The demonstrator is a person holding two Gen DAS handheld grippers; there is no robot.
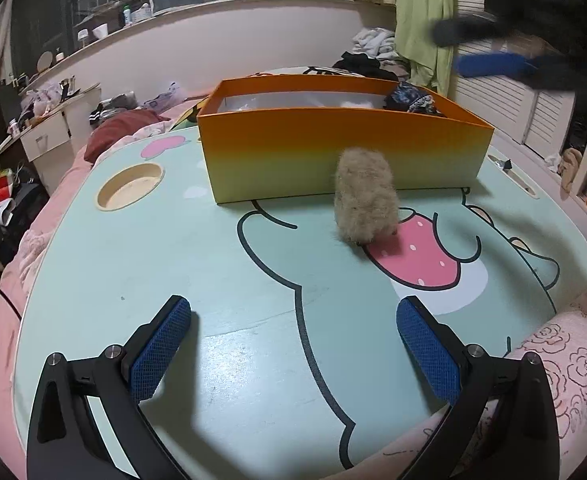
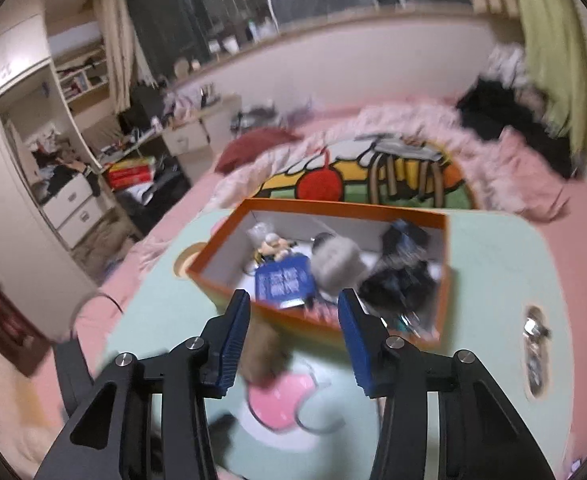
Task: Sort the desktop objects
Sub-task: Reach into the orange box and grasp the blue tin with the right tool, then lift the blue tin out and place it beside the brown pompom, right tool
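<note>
Right tongs (image 2: 293, 316) half-spread, empty, above fluffy toy (image 1: 365, 198); left tongs (image 1: 293, 344) spread; my blurred view risks clipping orange box (image 1: 341, 148)

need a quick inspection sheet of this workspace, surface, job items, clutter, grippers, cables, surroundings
surface: pale green cartoon-print lap table resting on a pink quilt.
job's things: orange box near the table's far edge, already holding a blue packet, a grey fluffy item and dark items; beige fluffy toy on the table against the box's front wall.
clutter: nothing seen loose on the table besides the toy.
grippers: left gripper open, empty, low over the table; right gripper empty, raised over the toy, blurred.
cables: dark cable beside the table's left edge.
surroundings: bed, drawers, shelves, green curtain.
</note>
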